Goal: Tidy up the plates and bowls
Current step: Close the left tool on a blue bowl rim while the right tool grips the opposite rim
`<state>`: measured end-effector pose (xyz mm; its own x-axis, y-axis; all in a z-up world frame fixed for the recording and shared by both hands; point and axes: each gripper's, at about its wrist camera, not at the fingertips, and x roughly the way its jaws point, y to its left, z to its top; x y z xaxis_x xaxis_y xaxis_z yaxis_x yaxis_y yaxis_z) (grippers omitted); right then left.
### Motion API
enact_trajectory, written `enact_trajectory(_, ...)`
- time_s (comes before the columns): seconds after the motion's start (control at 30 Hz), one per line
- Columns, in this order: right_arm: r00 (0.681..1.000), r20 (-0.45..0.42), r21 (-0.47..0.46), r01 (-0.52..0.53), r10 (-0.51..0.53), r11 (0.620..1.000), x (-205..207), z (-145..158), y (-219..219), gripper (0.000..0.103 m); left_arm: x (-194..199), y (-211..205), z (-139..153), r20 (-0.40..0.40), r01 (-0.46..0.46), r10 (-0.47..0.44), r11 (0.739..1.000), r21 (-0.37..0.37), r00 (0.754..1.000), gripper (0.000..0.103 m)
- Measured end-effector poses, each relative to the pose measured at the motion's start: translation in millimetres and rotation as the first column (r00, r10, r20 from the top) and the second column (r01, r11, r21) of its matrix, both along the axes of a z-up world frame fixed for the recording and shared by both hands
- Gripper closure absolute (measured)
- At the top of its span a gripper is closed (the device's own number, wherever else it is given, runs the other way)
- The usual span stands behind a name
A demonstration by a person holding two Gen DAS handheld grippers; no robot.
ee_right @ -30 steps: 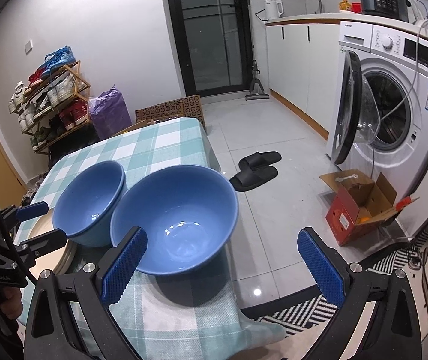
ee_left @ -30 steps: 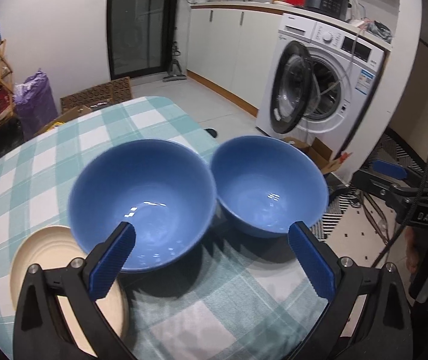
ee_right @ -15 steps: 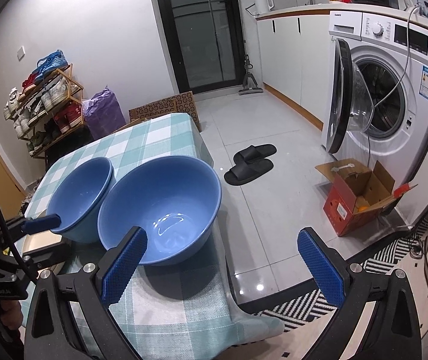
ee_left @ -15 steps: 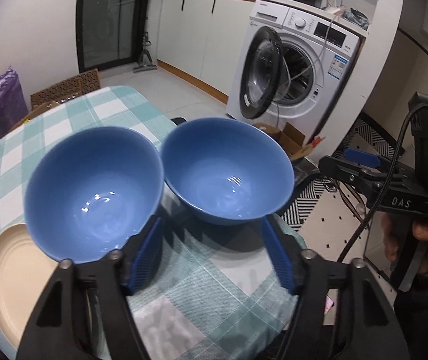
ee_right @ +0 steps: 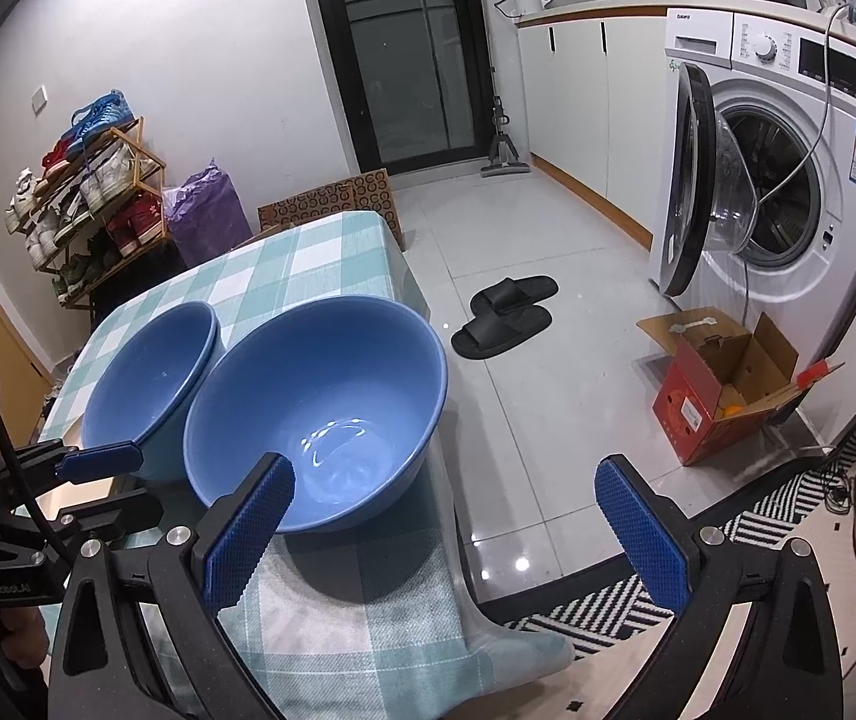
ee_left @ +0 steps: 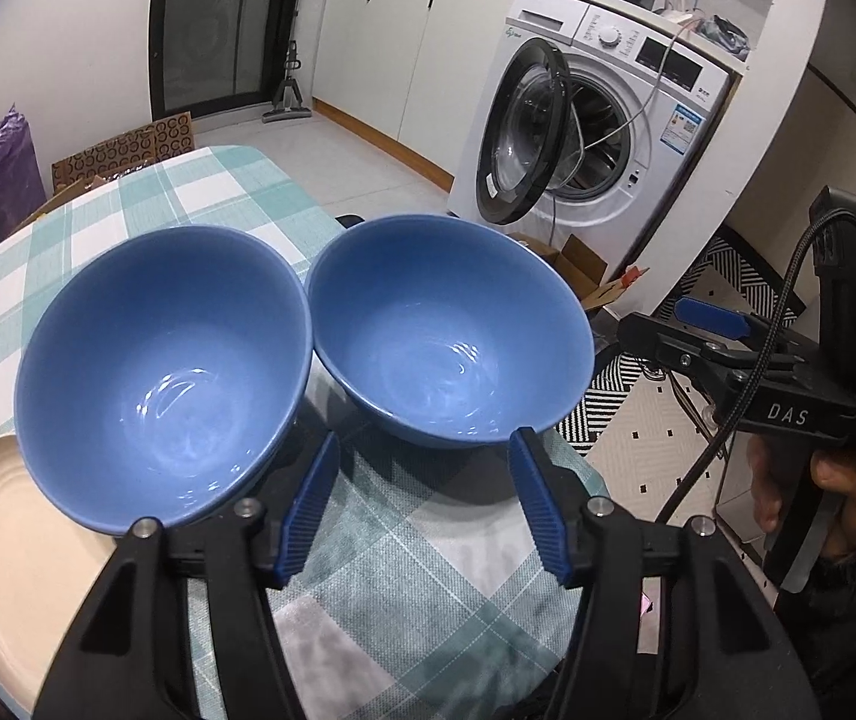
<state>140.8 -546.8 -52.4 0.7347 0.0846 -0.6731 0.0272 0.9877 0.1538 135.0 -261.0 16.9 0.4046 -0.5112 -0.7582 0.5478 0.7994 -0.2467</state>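
The left gripper (ee_left: 426,504) is pointing down at the table (ee_left: 404,612), which is wearing a teal-and-white checked cloth. Its jaws are closing. Only bare cloth is lying between the fingers, and the pads are pressing on nothing.

Two blue bowls are sitting upright on the cloth, side by side, with their rims meeting or nearly meeting. The left bowl (ee_left: 164,378) is overlapping the edge of a cream plate (ee_left: 2,540) at the table's near left corner. Its near wall is standing just beside the left gripper's left finger; whether the two are touching cannot be told. The right bowl (ee_left: 448,336) is sitting near the table's right edge, with its near rim just beyond the left gripper's fingertips.

The right gripper (ee_right: 442,531) is hovering over the table's near right corner with its jaws spread wide and nothing between them. Its left finger is showing in front of the right bowl's near rim, and its right finger is hanging over the floor. A hand (ee_left: 835,492) is gripping its handle.
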Motion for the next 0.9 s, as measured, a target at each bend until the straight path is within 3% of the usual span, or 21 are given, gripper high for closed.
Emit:
enact_trajectory(0.53,0.999,-0.047,-0.006,-0.016,0.015,1.0,50.1,-16.6,-3.7,0.002,18.2,-9.2,-6.8,-0.048,-0.018,0.017,1.0,-0.008,0.999,0.045)
enact_trajectory(0.67,0.998,-0.061,0.004,-0.016,0.016,1.0,60.4,-23.8,-5.8,0.014,22.2,-10.8,-8.6,-0.055,-0.017,0.017,1.0,-0.008,0.998,0.045)
enact_trajectory(0.9,0.996,-0.077,0.018,-0.039,0.04,0.999,73.3,-31.9,-4.6,0.026,26.3,-14.4,-10.0,-0.061,-0.01,0.009,1.0,-0.015,0.998,0.046)
